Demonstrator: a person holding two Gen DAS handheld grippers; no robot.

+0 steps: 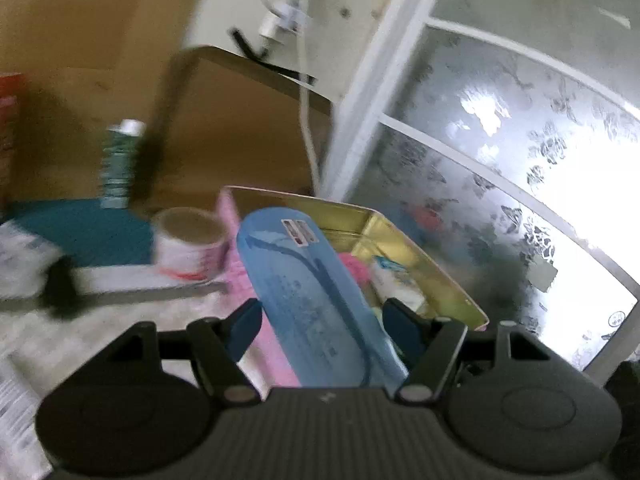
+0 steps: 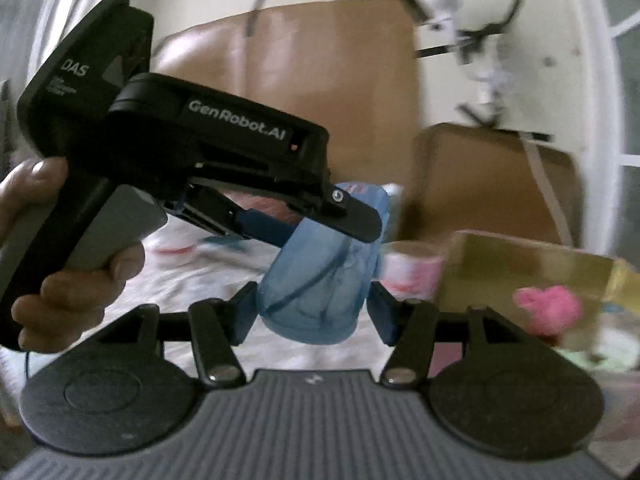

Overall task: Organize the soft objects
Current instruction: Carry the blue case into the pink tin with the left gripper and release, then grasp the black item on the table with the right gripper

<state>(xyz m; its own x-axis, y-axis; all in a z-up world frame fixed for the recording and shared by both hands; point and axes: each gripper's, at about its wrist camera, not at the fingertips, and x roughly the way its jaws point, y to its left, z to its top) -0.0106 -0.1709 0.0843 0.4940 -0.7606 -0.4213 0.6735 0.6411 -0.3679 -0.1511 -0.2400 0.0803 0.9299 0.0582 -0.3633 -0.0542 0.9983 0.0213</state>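
We see cardboard boxes (image 1: 248, 120) at the back | tape roll (image 1: 188, 244) on the bed | teal bottle (image 1: 120, 164) upright | frosted window (image 1: 500, 152) | white cable (image 1: 306, 108).

Bearing everything: a pale, faintly patterned bed cover (image 1: 132, 316). Lying directly on it: a teal mat (image 1: 88, 232), a roll of pink-and-white tape (image 1: 188, 244), an open gold-lined box (image 1: 404, 248) and a blurred white printed packet (image 1: 24, 256). Standing upright at the mat's far edge: a teal bottle (image 1: 118, 164).
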